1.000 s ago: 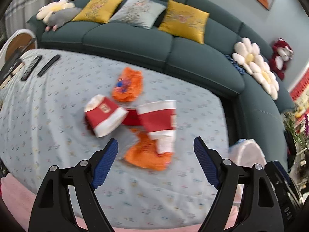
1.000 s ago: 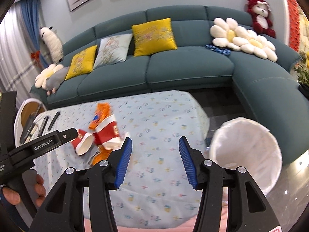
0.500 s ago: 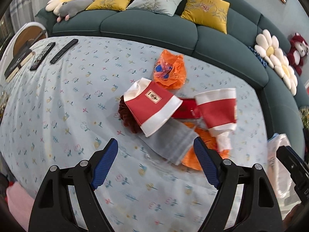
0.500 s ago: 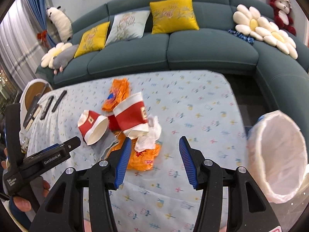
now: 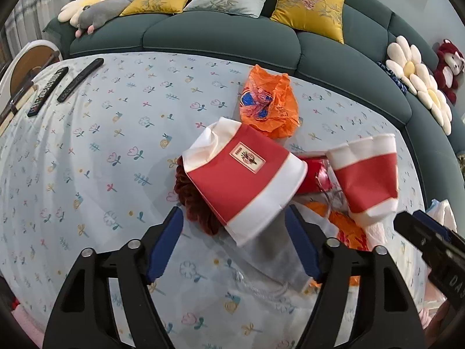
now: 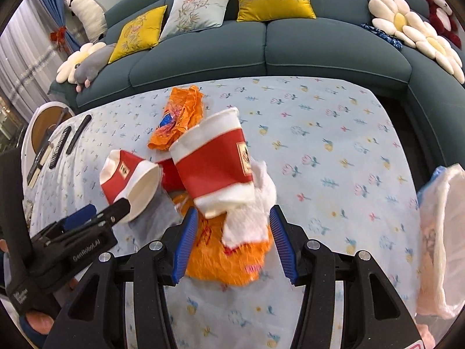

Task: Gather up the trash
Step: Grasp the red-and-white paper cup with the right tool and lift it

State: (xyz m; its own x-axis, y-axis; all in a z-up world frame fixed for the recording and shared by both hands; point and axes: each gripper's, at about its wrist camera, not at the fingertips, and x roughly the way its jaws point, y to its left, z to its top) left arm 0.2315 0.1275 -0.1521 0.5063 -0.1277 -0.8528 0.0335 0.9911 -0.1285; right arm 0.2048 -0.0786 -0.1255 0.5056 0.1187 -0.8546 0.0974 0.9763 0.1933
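A pile of trash lies on the flowered tablecloth (image 5: 101, 145). In the left wrist view, a red-and-white paper cup (image 5: 241, 174) lies on its side, its wide rim between the fingers of my left gripper (image 5: 234, 232). The jaws are closing, and gaps still show beside both pads. A second red-and-white cup (image 6: 212, 165) lies just beyond my right gripper (image 6: 234, 232). That gripper is open over a white tissue (image 6: 247, 221) and an orange wrapper (image 6: 226, 258). Another crumpled orange wrapper (image 5: 268, 104) lies farther back.
A bin with a white liner (image 6: 438, 232) stands off the table's right edge. Two remote controls (image 5: 48, 90) lie at the far left. A dark red crinkled piece (image 5: 191, 197) and a grey pouch (image 5: 267, 261) lie under the left cup. A teal sofa (image 6: 261, 46) runs behind.
Both grippers have come down and closer to the pile. The left jaws have narrowed a little around the near cup. The right jaws keep the same width.
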